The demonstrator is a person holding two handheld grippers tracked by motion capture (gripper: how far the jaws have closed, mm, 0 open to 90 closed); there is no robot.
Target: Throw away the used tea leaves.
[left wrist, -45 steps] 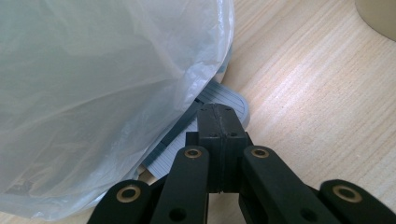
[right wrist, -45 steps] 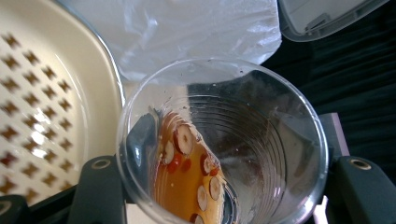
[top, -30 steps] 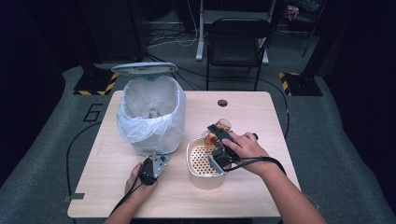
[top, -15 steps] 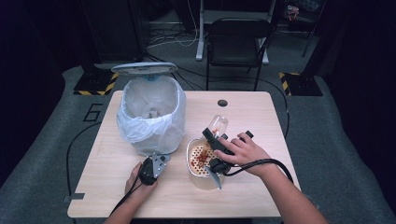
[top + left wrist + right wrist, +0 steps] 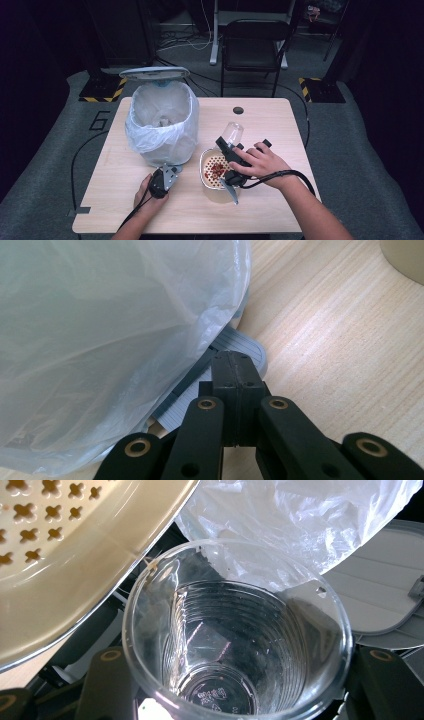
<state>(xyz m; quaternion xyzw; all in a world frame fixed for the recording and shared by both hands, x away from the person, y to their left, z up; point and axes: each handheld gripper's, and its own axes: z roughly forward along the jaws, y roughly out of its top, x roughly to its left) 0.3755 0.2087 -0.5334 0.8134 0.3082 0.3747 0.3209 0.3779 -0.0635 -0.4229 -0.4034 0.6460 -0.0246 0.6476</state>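
A clear plastic cup (image 5: 233,132) is clamped in my right gripper (image 5: 231,146), tilted up just past the far rim of a cream perforated bowl (image 5: 206,175) that has red bits inside. In the right gripper view the cup (image 5: 235,645) looks empty, with my right gripper (image 5: 235,685) shut on its sides and the bowl (image 5: 75,570) at upper left. My left gripper (image 5: 172,171) lies at the foot of the bag-lined bin (image 5: 160,125). Its jaws (image 5: 235,375) are shut with nothing between them, tips over the grey ribbed pedal (image 5: 247,345).
The bin's lid (image 5: 155,73) stands open at the back, and some rubbish lies inside the white bag (image 5: 100,340). A round cable hole (image 5: 238,110) marks the far side of the wooden table (image 5: 280,125). A black chair (image 5: 255,35) stands beyond the table.
My right gripper has turned and lifted the cup from over the bowl, so the cup now points to the far side. Red bits now show in the bowl. The left gripper stayed put.
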